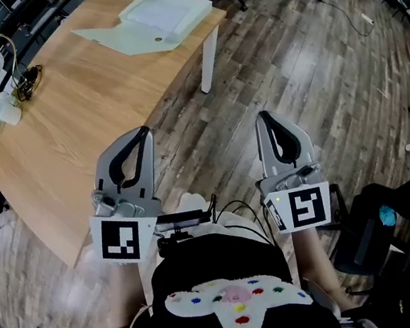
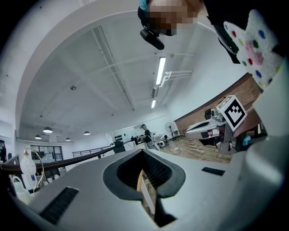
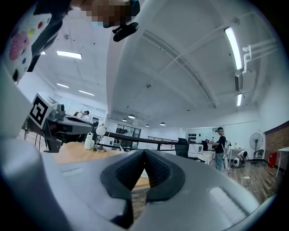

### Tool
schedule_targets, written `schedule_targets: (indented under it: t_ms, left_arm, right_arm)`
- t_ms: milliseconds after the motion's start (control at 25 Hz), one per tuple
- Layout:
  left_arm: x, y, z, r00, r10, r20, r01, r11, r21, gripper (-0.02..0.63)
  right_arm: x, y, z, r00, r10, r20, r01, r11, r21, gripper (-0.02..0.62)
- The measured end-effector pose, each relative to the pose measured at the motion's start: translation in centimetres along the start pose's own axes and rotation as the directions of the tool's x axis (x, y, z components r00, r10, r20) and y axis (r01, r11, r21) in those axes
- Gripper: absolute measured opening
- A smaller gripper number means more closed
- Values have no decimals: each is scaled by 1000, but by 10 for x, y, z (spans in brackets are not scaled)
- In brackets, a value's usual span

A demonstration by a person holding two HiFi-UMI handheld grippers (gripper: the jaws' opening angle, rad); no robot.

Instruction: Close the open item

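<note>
Presently the left claw (image 1: pixel 142 133) and right claw (image 1: pixel 262 117) are hovering pressed together, empty, while the open white box (image 1: pixel 164 12) is lying well beyond them at the far end of the table (image 1: pixel 65 120).

The person holds both tools out in front of the chest, side by side and well apart, both pointing level and away from the body. The grey two-jaw left gripper (image 1: pixel 142 132) has its jaws pressed together at the tips, with nothing between the ribbed black pads. The grey two-jaw right gripper (image 1: pixel 263 116) is closed the same way, and empty. A black-and-white marker cube (image 1: pixel 118 240) faces up at the rear of the left gripper, and a second marker cube (image 1: pixel 308 208) at the rear of the right one. The cubes hide the hands.
</note>
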State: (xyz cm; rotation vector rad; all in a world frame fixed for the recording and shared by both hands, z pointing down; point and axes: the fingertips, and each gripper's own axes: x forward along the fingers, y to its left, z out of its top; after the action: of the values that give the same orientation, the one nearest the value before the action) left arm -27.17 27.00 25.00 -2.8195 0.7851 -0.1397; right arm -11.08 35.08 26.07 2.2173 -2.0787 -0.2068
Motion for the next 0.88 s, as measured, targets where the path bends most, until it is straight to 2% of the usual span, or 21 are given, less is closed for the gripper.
schedule_targets:
  t_ms: [440,880]
  left_arm:
    - [28,-7,-2,1000,-18,16,18,1000,15,6]
    - [83,17,-8,999,-34,36,34,999,16,6]
  right_arm:
    - [0,-24,-18,999,-37,-15,38,999,22,8]
    - [51,-50,-24,999,-49,-14,49,999,3,9]
